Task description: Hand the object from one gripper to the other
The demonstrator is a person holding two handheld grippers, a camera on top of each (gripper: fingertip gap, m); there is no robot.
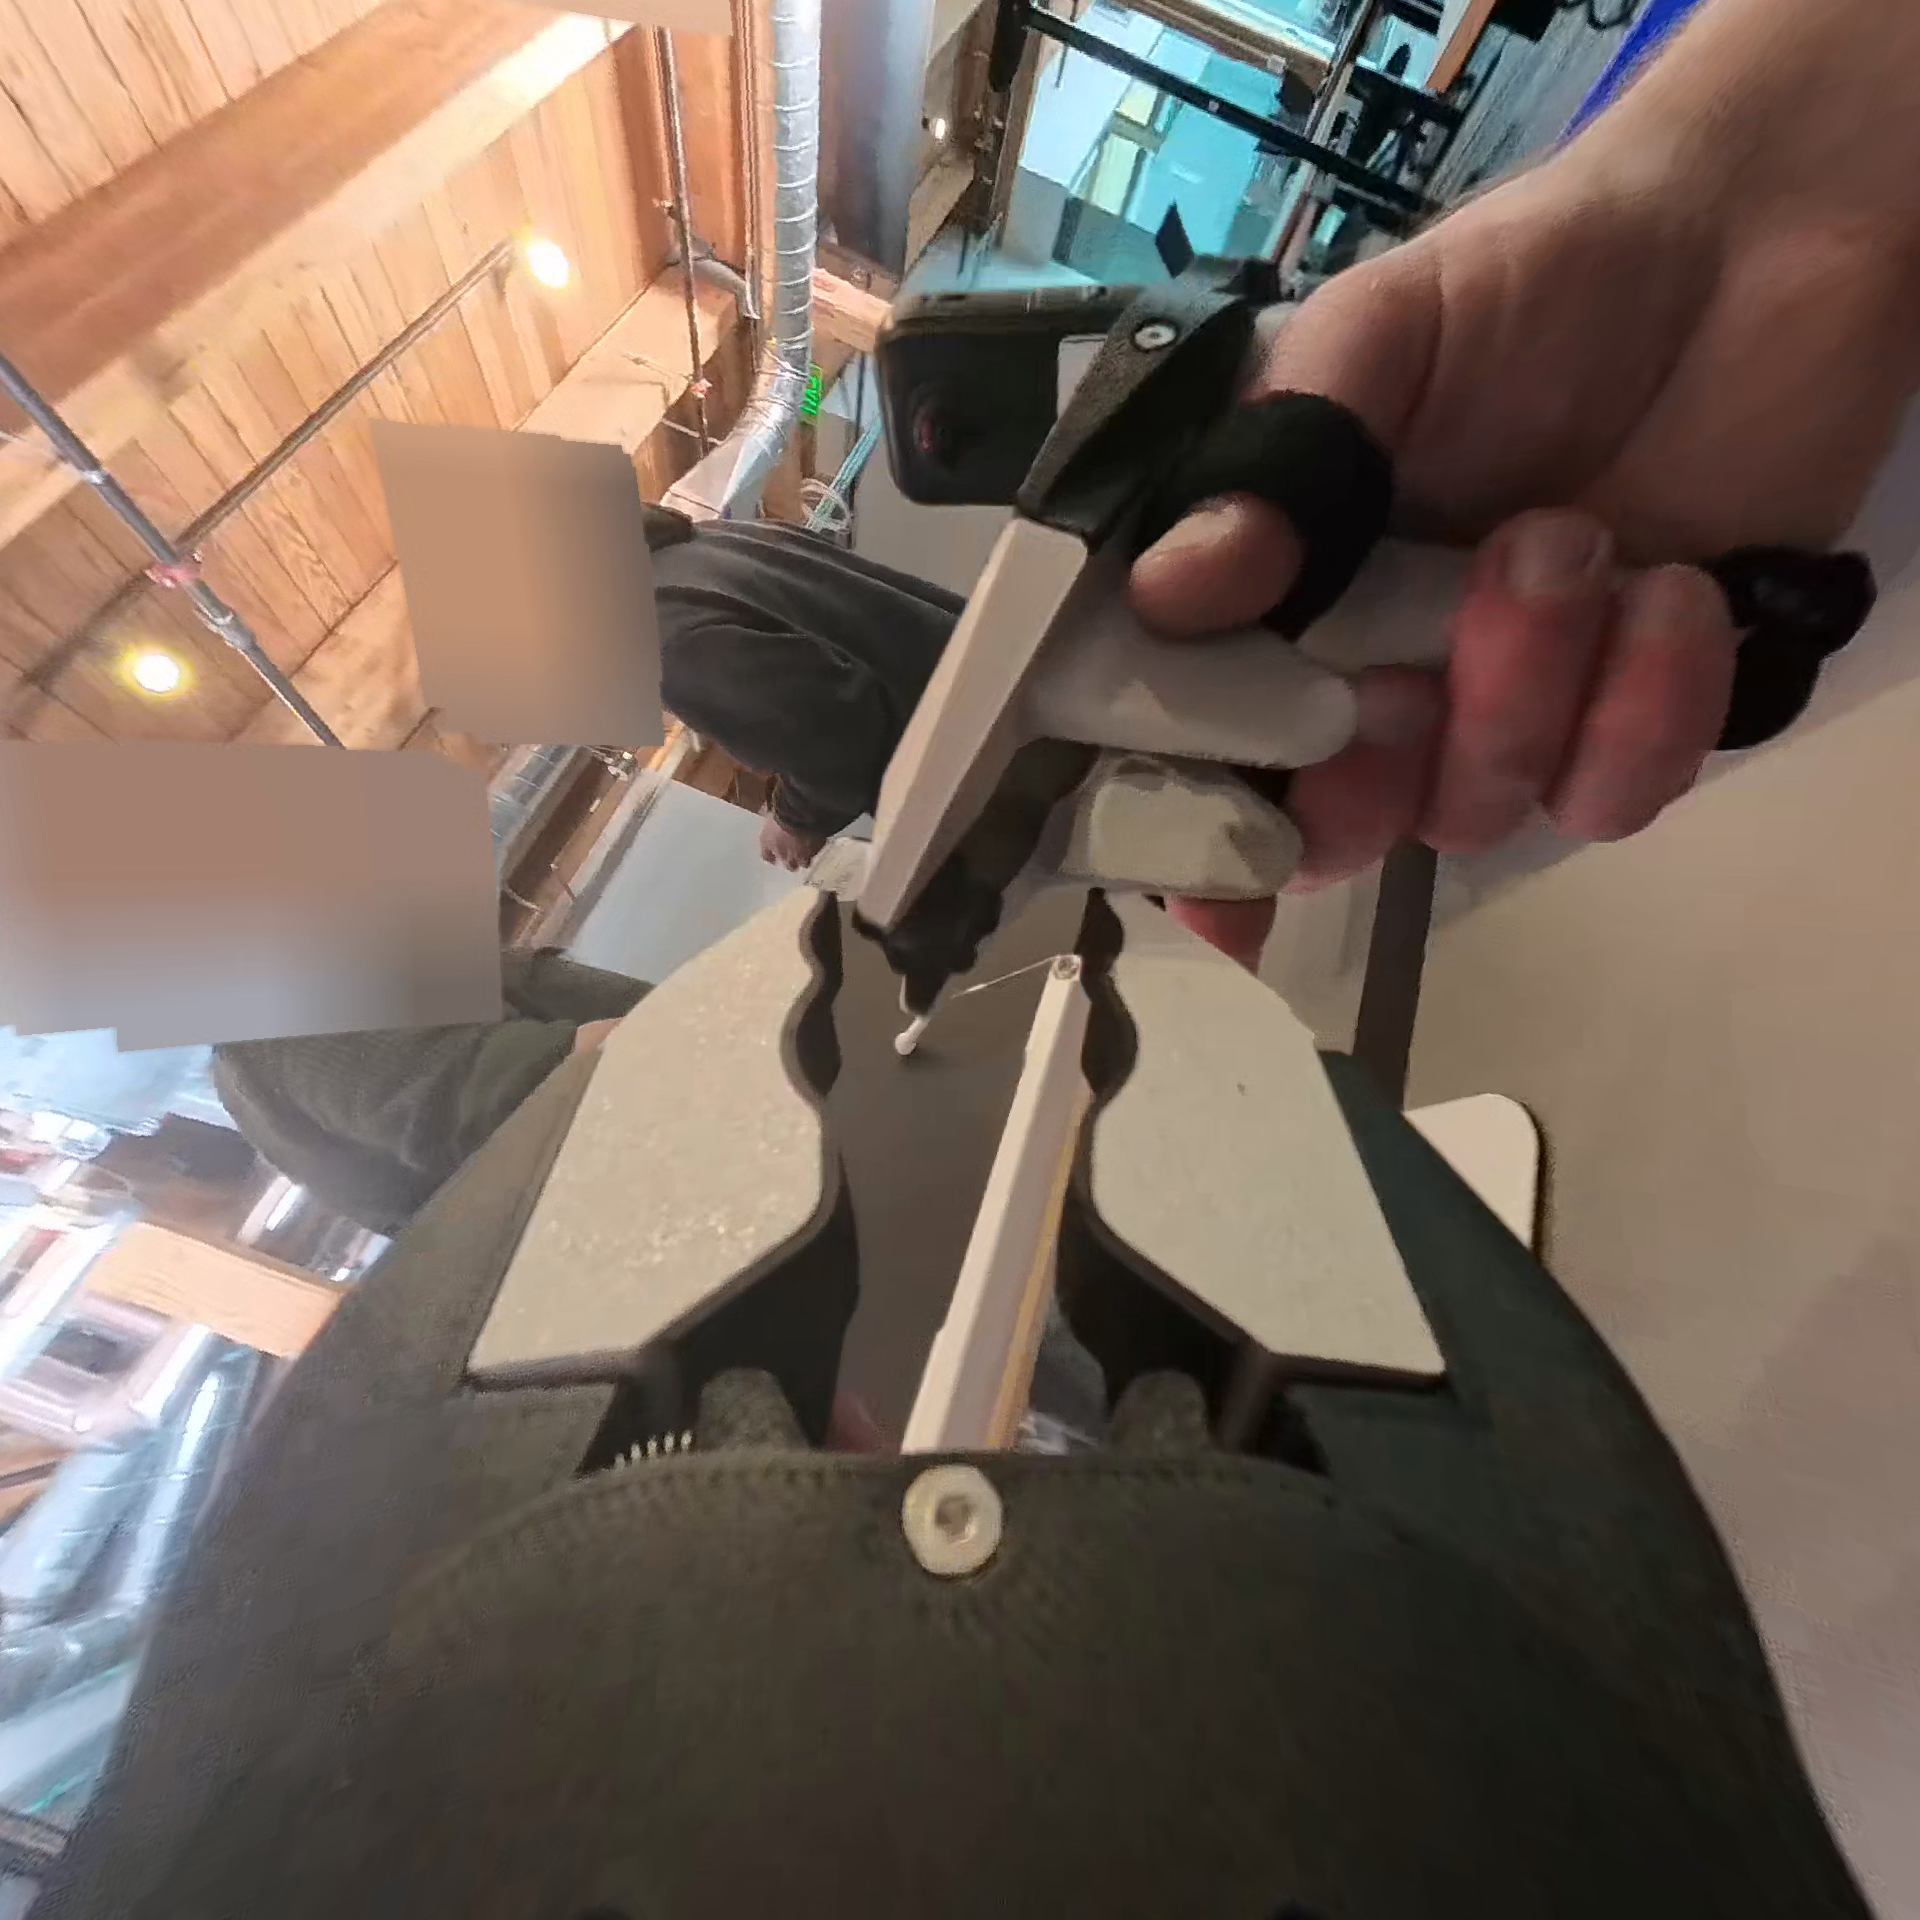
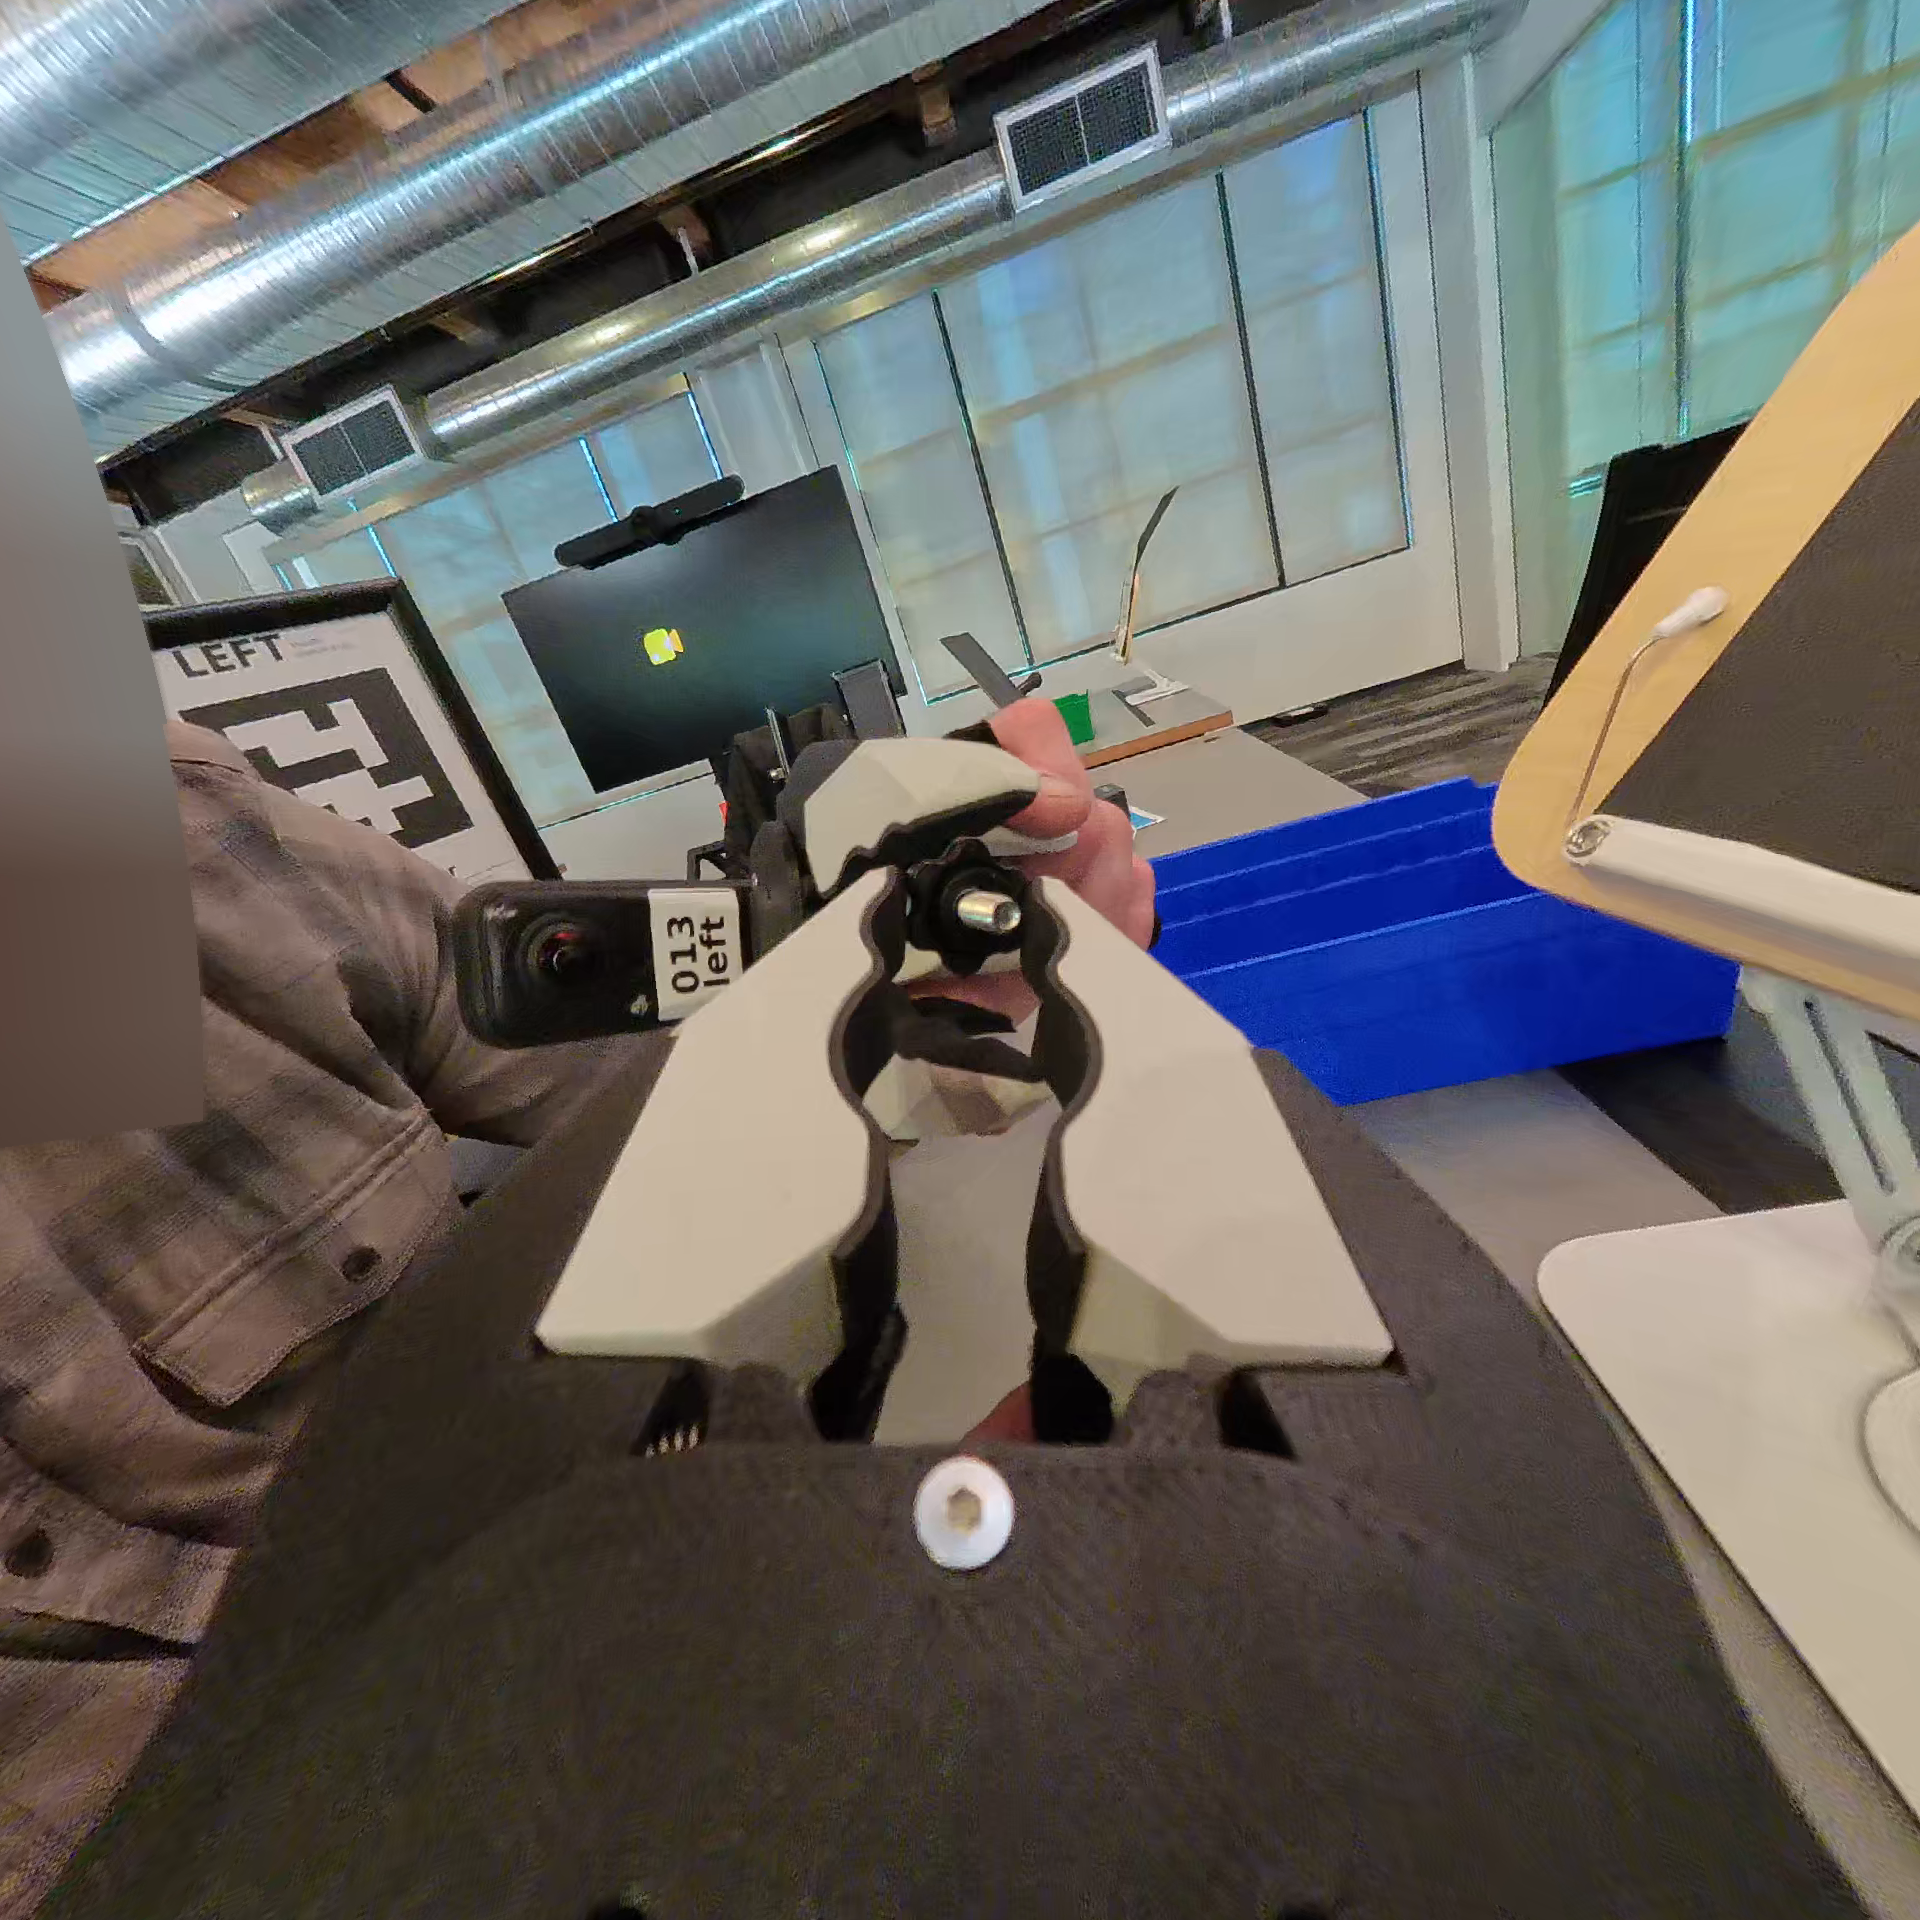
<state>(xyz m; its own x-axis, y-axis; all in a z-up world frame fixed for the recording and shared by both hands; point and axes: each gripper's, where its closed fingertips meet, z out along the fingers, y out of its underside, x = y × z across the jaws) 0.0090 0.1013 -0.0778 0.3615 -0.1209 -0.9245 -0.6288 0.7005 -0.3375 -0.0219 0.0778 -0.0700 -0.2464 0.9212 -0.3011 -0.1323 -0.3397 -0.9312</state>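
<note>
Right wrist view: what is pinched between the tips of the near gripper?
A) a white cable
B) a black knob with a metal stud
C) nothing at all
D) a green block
B: the black knob, metal stud pointing at the camera, sits clamped between the tips of the right gripper.

Grey-faced claw fingers (image 2: 727,1164) with wavy black edges, black printed body, white hex screw (image 2: 963,1524).

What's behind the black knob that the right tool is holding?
A grey finger of the left tool and the person's hand sit just behind the black knob. The right tool hides most of the left tool's other finger.
</note>
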